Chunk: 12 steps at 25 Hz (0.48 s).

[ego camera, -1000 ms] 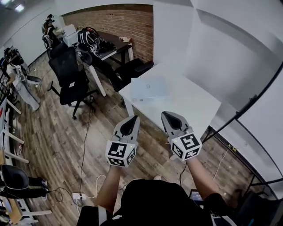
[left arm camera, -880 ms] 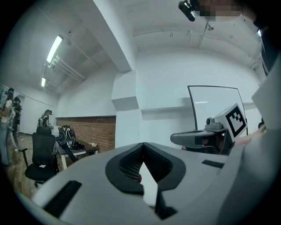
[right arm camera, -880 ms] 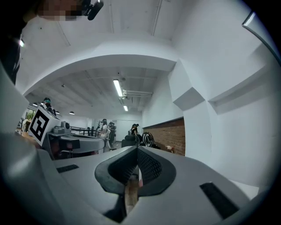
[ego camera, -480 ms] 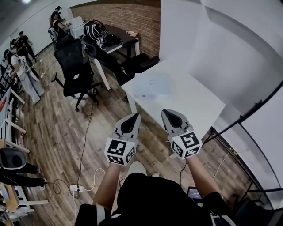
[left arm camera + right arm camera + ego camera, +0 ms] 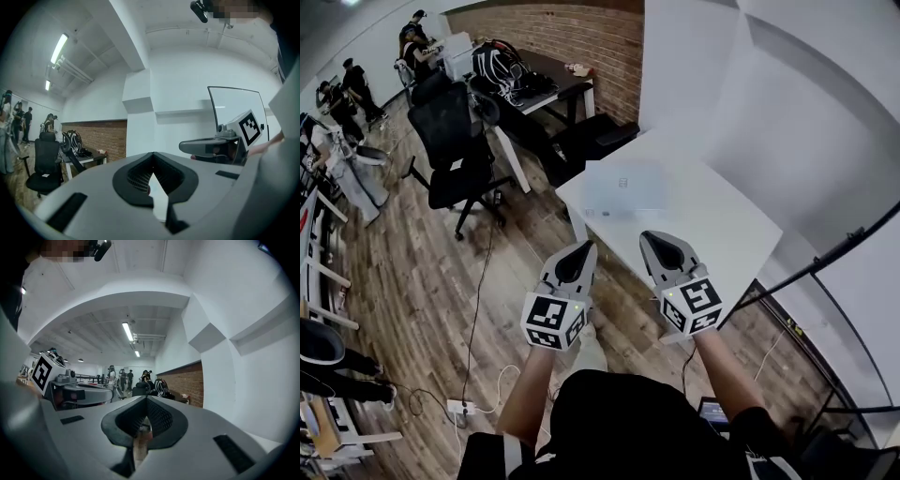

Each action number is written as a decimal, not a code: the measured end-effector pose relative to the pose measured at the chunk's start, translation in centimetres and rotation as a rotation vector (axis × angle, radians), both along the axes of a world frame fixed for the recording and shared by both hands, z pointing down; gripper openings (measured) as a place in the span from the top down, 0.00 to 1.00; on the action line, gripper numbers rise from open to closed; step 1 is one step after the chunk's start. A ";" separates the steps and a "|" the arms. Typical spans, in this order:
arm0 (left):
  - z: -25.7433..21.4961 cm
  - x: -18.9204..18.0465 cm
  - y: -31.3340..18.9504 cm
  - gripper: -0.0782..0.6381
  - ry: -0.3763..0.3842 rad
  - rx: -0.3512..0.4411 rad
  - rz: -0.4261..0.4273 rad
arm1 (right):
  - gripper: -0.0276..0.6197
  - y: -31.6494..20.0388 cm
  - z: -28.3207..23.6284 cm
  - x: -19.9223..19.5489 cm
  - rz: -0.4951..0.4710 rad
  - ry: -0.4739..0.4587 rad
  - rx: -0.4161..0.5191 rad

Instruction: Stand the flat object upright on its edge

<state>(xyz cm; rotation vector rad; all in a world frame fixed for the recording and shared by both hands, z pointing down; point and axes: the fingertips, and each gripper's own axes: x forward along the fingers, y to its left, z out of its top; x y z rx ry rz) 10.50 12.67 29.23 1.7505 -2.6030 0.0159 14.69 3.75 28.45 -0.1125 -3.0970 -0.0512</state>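
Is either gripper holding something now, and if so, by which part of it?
Nothing is held. The left gripper and right gripper are shut and empty; the flat object lies on the table, untouched.

A pale, flat rectangular object [image 5: 623,187] lies flat on the white table [image 5: 722,234], near its left edge.

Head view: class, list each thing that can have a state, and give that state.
flat object, lying flat on the white table, untouched.
left gripper, shut, empty.
right gripper, shut, empty.
office chair, upright, unoccupied.
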 end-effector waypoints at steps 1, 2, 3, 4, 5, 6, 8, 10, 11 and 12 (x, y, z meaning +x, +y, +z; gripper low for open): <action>0.1 -1.0 -0.2 0.88 0.000 -0.002 0.002 | 0.90 -0.2 -0.1 -1.0 -0.001 -0.001 0.005; 0.1 -2.0 -0.5 0.88 0.000 -0.003 0.002 | 0.90 -0.4 -0.2 -2.0 -0.002 -0.002 0.008; 0.1 -3.0 -0.7 0.88 -0.001 -0.001 0.002 | 0.90 -0.7 -0.2 -3.0 -0.003 -0.002 0.010; 0.0 -4.1 -1.0 0.88 -0.001 0.003 0.001 | 0.90 -1.1 -0.2 -4.1 -0.004 -0.002 0.011; 0.0 -5.3 -1.2 0.88 -0.002 0.006 0.000 | 0.90 -1.5 -0.2 -5.2 -0.003 -0.003 0.010; 0.1 -6.5 -1.5 0.88 -0.001 0.008 -0.002 | 0.90 -1.8 -0.1 -6.5 -0.003 -0.003 0.007; 0.2 -9.1 -2.0 0.88 0.003 0.011 -0.005 | 0.90 -2.4 0.2 -9.0 -0.004 -0.001 0.001; 0.5 -11.4 -2.4 0.88 0.014 0.014 -0.004 | 0.90 -2.8 0.6 -11.3 -0.003 0.011 0.000; 0.6 -12.5 -2.5 0.88 0.020 0.013 -0.003 | 0.90 -2.9 0.7 -12.4 -0.001 0.020 0.001; 0.7 -13.6 -2.6 0.88 0.025 0.011 -0.002 | 0.90 -3.0 0.9 -13.4 0.000 0.027 0.001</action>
